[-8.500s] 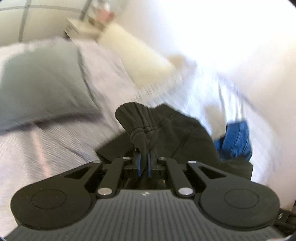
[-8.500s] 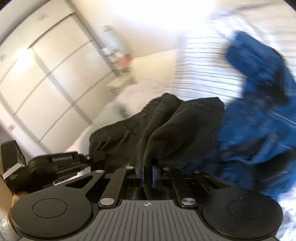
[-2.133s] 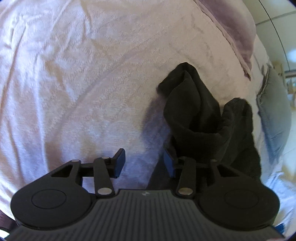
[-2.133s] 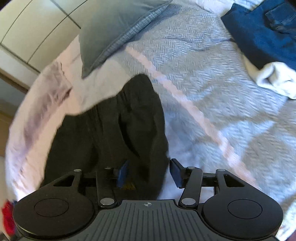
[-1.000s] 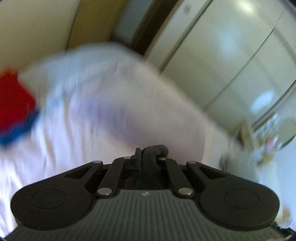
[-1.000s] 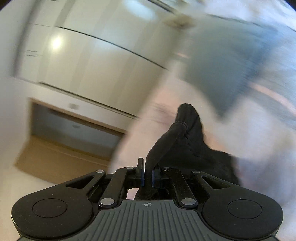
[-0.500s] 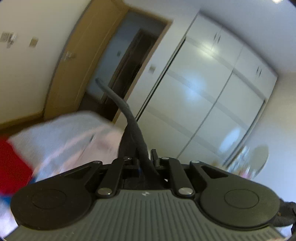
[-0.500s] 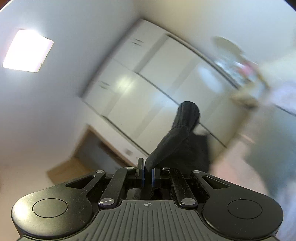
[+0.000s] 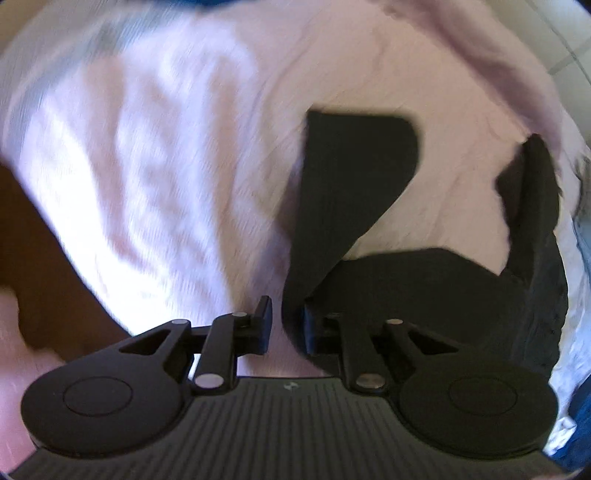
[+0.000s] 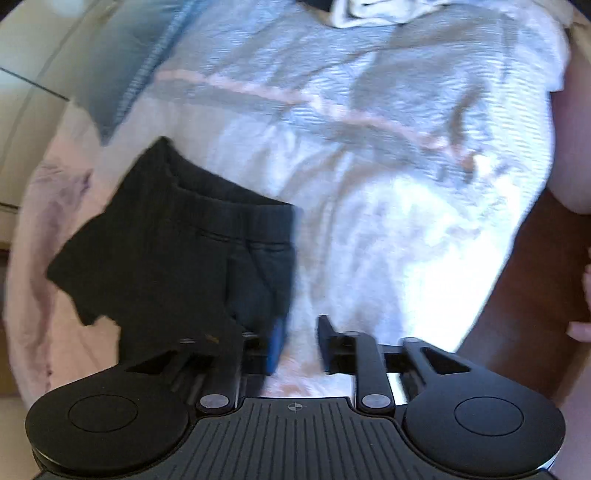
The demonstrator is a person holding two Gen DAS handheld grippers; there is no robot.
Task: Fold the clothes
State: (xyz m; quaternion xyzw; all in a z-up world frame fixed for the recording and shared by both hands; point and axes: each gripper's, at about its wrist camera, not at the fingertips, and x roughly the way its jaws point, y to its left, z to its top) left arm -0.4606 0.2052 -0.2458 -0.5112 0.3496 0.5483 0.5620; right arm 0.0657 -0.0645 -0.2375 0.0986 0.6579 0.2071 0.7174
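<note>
The black trousers (image 9: 354, 206) lie spread on the pale bedcover (image 9: 166, 155), occupying the centre and right of the left wrist frame; one leg runs from lower centre toward upper centre, a second portion rises at the right edge. In the right wrist frame the same black trousers (image 10: 177, 251) fill the left and centre, with the elastic waistband crossing the middle of the frame.

The left gripper (image 9: 286, 328) points down at the bed with its jaws parted by a small gap. The cloth lies against the outer side of the right-hand finger; nothing sits between the pads.

The right gripper (image 10: 300, 341) shows jaws that have just been opening, now standing moderately apart. The trousers lie beside and over its left-hand finger, with only bedcover visible in the gap.

A grey pillow (image 10: 122, 62) sits at upper left of the right wrist frame, and a white garment (image 10: 365, 13) at the top edge
</note>
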